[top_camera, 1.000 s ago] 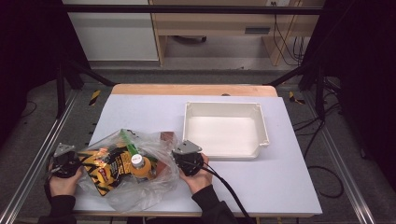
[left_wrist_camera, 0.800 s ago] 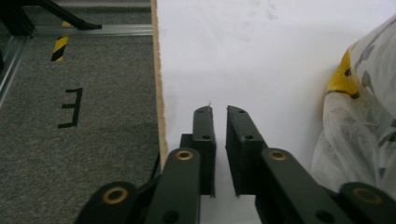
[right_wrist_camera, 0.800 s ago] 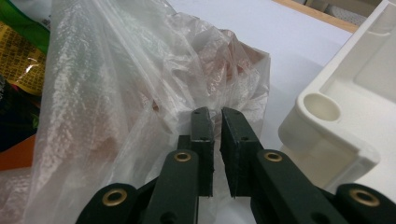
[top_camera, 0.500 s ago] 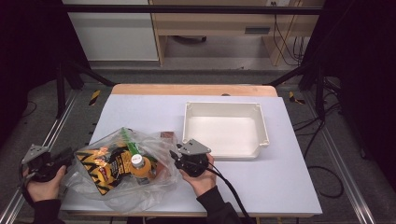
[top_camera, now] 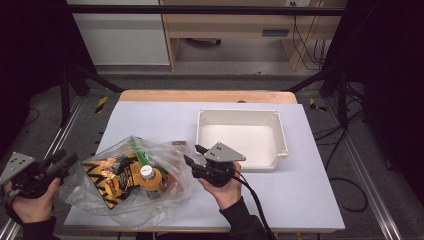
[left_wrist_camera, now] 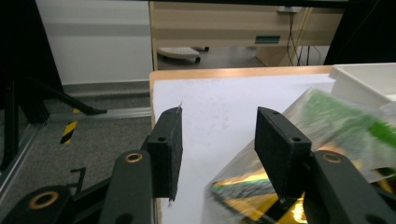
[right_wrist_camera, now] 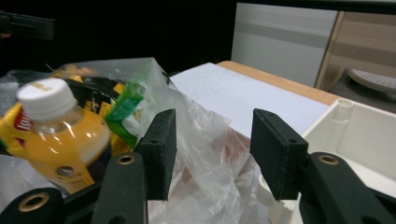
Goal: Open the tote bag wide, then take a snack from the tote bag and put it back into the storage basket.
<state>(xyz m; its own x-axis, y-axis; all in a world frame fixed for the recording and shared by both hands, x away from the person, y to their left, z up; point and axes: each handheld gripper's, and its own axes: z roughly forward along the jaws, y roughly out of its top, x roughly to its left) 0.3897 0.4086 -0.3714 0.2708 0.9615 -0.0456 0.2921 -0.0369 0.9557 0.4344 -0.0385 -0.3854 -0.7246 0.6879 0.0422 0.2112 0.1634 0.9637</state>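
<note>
From above, the clear bag point(top_camera: 131, 179) of snacks lies at the table's point(top_camera: 310, 200) near left corner, between the left gripper point(top_camera: 60, 161) and right gripper point(top_camera: 196, 155). Both gripper views show jaws just opened wide, apparently gripping nothing.

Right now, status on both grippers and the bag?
Left gripper and right gripper: jaws just opened, nothing between them, both off the plastic bag. Bag lies on the table, orange bottle inside. White tray beside it; nothing blocking.
</note>
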